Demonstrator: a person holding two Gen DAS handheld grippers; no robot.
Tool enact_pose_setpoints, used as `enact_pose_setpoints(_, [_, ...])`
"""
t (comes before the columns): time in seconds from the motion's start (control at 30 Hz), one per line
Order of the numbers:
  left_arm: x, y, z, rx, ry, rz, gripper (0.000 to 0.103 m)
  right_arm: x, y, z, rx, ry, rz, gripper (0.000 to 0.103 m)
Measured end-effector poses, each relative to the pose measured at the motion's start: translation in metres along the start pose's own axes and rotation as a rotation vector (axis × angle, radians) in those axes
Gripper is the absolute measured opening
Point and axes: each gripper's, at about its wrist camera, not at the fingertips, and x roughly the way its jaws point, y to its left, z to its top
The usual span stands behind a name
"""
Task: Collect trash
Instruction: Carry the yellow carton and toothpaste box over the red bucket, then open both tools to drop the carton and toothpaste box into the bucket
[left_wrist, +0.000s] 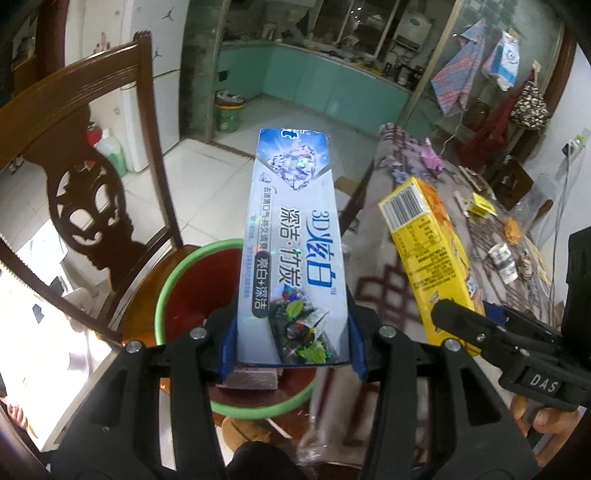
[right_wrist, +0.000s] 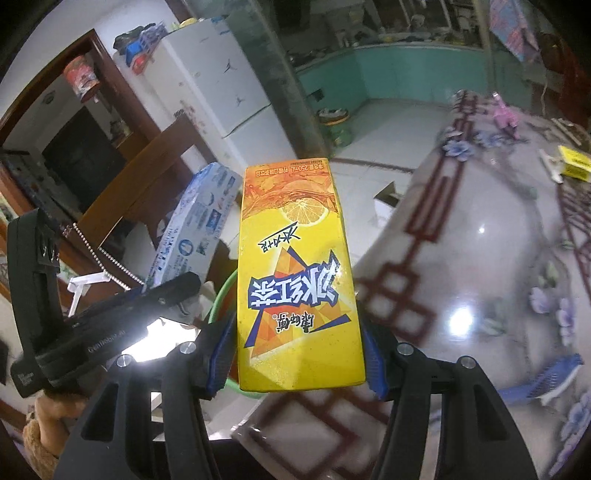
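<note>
1. beyond and to the right of both grippers spreads a table under a glossy grey cloth with a dark red lattice pattern and purple flowers (right_wrist: 480, 258), strewn with small scraps at its far end.
2. to the left of the left gripper stands a dark carved wooden chair (left_wrist: 85, 177); its orange-brown seat carries a round basin with a green rim and red inside (left_wrist: 173, 280), which lies directly under and just ahead of that gripper.
3. the left gripper (left_wrist: 291, 339) is clamped on a long silvery-blue toothpaste box (left_wrist: 291, 240), its blue pads pressing both long sides near the box's near end. the box points away from the gripper over the basin; it has a holographic diamond picture at the far end, blue and dark chinese lettering, and green leaves near the jaws.
4. the right gripper (right_wrist: 299, 358) is closed on a yellow lemon tea drink carton (right_wrist: 299, 280), blue pads on both sides at its base. the carton shows a lemon slice, orange triangles and blue-and-white characters; its side carries a barcode.
5. the two held boxes hang side by side, apart, the carton to the right of the toothpaste box.
6. a dark purplish flat piece (left_wrist: 251, 380) lies in the basin under the left gripper.
</note>
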Motion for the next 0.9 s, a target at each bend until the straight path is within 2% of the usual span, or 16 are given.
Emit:
enact_pose_setpoints(0.13, [0.002,0.012,-0.003,-0.024,0.017,0.011,0.046,0.018,0.007,0.003,0.011,0.032,0.036,0.056])
enact_pose_setpoints(0.5, [0.005,0.013,-0.003,-0.014,0.034,0.035,0.046,0.038,0.005,0.007,0.018,0.061,0.044,0.056])
enact_pose_setpoints(0.6, [0.007,0.017,-0.002,-0.031,0.034,0.064,0.047,0.041,0.005,0.008,0.01,0.068,0.056,0.058])
enact_pose_setpoints(0.63, [0.007,0.018,-0.002,-0.039,0.032,0.069,0.052,0.041,0.005,0.008,0.01,0.064,0.049,0.065])
enact_pose_setpoints(0.67, [0.007,0.021,-0.001,-0.056,0.029,0.068,0.054,0.04,0.004,0.008,0.011,0.055,0.047,0.067])
enact_pose_setpoints(0.9, [0.009,0.016,0.001,-0.064,0.035,0.061,0.058,0.02,-0.006,0.001,0.009,0.005,0.014,0.067])
